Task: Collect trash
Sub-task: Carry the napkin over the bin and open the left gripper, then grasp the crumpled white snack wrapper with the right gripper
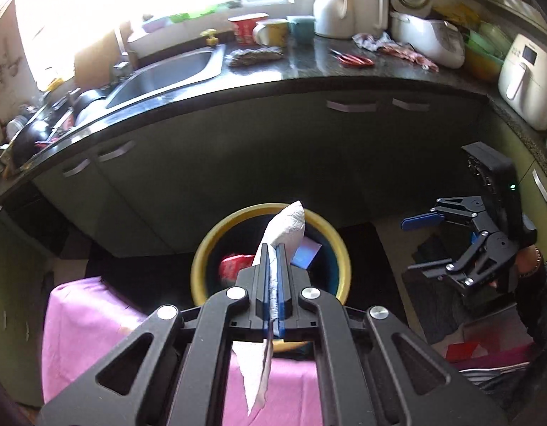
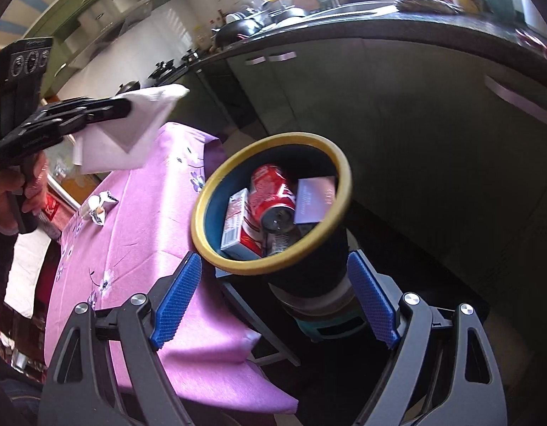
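My left gripper (image 1: pixel 272 248) is shut on a white paper napkin (image 1: pixel 286 229) and holds it above the yellow-rimmed trash bin (image 1: pixel 202 252). In the right wrist view the same gripper (image 2: pixel 126 110) holds the napkin (image 2: pixel 138 131) up to the left of the bin (image 2: pixel 273 266). Inside the bin lie a red soda can (image 2: pixel 271 191), a red-and-white carton (image 2: pixel 234 223) and a purple card (image 2: pixel 314 198). My right gripper (image 2: pixel 273 298) is open and empty, its blue pads (image 2: pixel 176 301) either side of the bin's lower body; it also shows in the left wrist view (image 1: pixel 420 245).
A table with a pink flowered cloth (image 2: pixel 138 241) stands left of the bin; a crumpled wrapper (image 2: pixel 99 206) lies on it. Behind runs a dark kitchen counter (image 1: pixel 309 71) with a sink (image 1: pixel 167 74), cups, kettles, scissors and wrappers. Green cabinets (image 1: pixel 238 163) stand below.
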Demonstrator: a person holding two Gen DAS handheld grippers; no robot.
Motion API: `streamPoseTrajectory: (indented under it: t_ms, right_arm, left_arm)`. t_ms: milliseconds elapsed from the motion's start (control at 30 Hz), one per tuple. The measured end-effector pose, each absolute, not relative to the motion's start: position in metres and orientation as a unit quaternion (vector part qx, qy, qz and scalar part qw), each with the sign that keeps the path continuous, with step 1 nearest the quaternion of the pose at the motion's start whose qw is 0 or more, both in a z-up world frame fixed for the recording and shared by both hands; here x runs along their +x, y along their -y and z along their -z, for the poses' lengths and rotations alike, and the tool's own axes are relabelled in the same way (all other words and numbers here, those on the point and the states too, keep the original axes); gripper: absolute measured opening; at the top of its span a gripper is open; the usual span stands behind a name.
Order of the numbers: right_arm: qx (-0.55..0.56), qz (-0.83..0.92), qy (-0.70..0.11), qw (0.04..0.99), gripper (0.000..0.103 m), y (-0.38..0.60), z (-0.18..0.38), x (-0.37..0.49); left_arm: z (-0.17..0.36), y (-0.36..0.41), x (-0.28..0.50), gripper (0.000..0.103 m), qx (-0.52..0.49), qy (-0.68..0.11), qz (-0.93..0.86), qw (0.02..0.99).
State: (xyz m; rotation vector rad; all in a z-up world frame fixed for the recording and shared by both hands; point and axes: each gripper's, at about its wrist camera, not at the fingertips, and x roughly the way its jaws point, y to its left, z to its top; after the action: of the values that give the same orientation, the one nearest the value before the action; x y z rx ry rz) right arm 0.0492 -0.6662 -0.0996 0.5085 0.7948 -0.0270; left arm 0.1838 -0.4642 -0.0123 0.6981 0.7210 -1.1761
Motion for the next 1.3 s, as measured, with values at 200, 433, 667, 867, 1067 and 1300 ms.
streamPoseTrajectory:
  t_ms: [200, 433, 667, 867, 1067, 1300]
  right_arm:
    - [0.268, 0.02, -0.373, 0.888, 0.083, 0.679, 0.104, 0.029]
    - [0.284, 0.02, -0.364, 0.887, 0.087, 0.684, 0.104, 0.016]
    - [0.29, 0.018, -0.368, 0.883, 0.087, 0.682, 0.107, 0.02]
    - [0.265, -0.023, -0.383, 0.885, 0.087, 0.654, 0.102, 0.051]
    - [0.188, -0.094, -0.421, 0.882, 0.087, 0.591, 0.088, 0.119]
    - [0.089, -0.208, -0.446, 0.866, 0.088, 0.472, 0.061, 0.221]
  left_arm:
    - [0.075, 0.522, 0.175, 0.003, 0.349, -0.341, 0.535, 0.689]
    - [0.099, 0.523, 0.178, 0.056, 0.353, -0.348, 0.512, 0.702]
    - [0.041, 0.44, 0.176, 0.072, 0.265, -0.336, 0.522, 0.738]
    - [0.006, 0.3, 0.181, 0.087, 0.128, -0.301, 0.473, 0.818]
    - [0.018, 0.161, 0.184, 0.088, 0.07, -0.275, 0.355, 0.891]
    - [0.038, 0.049, 0.216, 0.09, -0.004, -0.27, 0.254, 0.929]
